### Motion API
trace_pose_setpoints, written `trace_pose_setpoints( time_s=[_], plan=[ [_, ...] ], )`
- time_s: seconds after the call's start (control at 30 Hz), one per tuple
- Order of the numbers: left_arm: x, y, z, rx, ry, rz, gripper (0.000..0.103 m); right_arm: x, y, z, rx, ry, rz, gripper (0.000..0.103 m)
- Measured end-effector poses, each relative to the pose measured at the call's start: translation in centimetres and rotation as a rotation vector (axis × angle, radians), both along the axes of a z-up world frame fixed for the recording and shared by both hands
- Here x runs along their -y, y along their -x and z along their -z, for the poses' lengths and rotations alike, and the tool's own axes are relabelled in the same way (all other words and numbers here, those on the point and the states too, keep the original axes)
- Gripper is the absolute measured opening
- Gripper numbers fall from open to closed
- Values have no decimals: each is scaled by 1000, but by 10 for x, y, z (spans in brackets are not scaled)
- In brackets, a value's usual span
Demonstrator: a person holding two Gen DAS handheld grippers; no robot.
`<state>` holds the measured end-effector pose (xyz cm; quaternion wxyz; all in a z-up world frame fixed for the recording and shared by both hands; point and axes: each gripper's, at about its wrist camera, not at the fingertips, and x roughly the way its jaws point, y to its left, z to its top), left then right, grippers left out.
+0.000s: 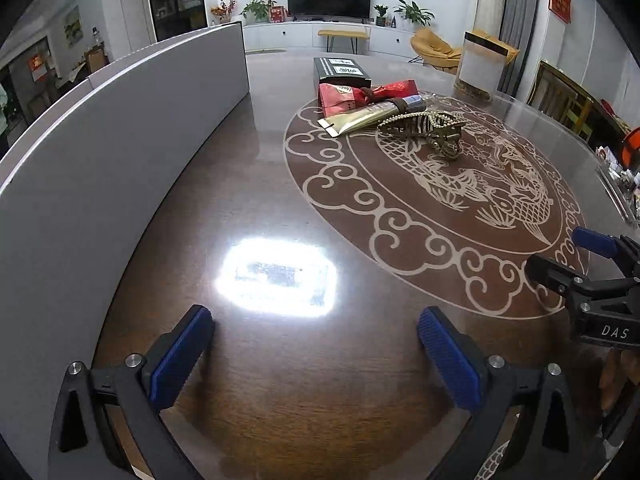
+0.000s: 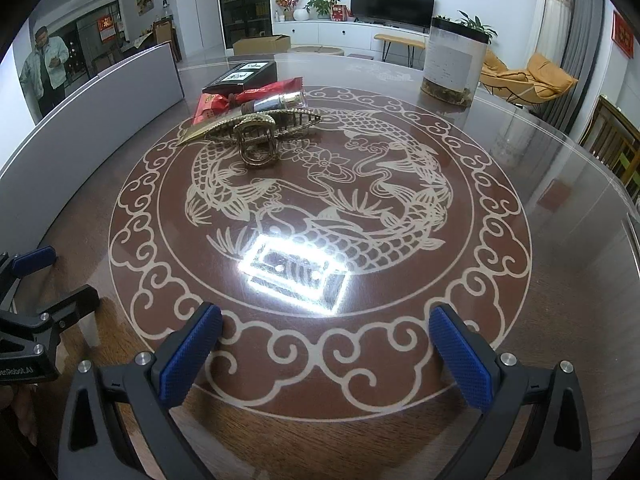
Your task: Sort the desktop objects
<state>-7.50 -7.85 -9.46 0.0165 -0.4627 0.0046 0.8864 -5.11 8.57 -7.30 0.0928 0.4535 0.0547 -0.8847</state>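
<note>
The worktop point(image 2: 560, 208) is glossy, glass-topped by the look of it, with a big fish pattern and a hard glare patch. I'd guess anything nudged on it will skate rather than stay put. A grey box point(image 1: 120, 152) runs along its left edge, beside the pile, and I assume that's where sorted stuff goes, though I can't see inside it.

Everything to sort is bunched in one heap on the far side of the fish pattern. Taking the hair clip point(image 2: 256, 136) as the landmark: the black box point(image 2: 244, 76) sits furthest behind it, the red packet point(image 2: 224, 102) lies between the box and the clip, and the gold tube point(image 2: 208, 128) leans right up against the clip's back, touching or overlapping it — hard to say which.

That's the real risk. Going for the clip could drag the tube along, or its teeth could snag something, and a tilted grab on that springy curved shape could pop it loose. A tall clear jar point(image 2: 452, 60) stands well off to the clip's right, so it should be safe.

Both claws hover over the near edge, well short of the clip — the left claw point(image 1: 316, 354) is spread wide with nothing in it, and so is the right claw point(image 2: 326, 354).
</note>
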Motion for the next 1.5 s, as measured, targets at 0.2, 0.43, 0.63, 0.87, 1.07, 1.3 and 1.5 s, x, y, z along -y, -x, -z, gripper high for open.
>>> trace_pose_setpoints(
  time_s=[0.2,0.43,0.63,0.87,1.07,1.3,1.5],
  plan=[
    [2,1,0,-8,-20,-3,103,0,1,-1,0,3,-1,103],
    [4,2,0,-14,-38,-7,103,21,42,0,1,1,-124,103],
    [5,3,0,-17,-45,-9,103,65,96,2,22,-4,-159,103],
    [6,2,-1,-18,-46,-10,103,70,108,-4,-29,18,-103,33],
    [5,2,-1,-18,-47,-10,103,50,82,-7,-66,-9,-119,32],
    [4,2,0,-15,-36,-10,103,10,10,-8,-103,-139,-119,34],
    [3,2,0,-12,-26,-8,103,1,-16,-6,-116,-206,-17,101]
  ],
)
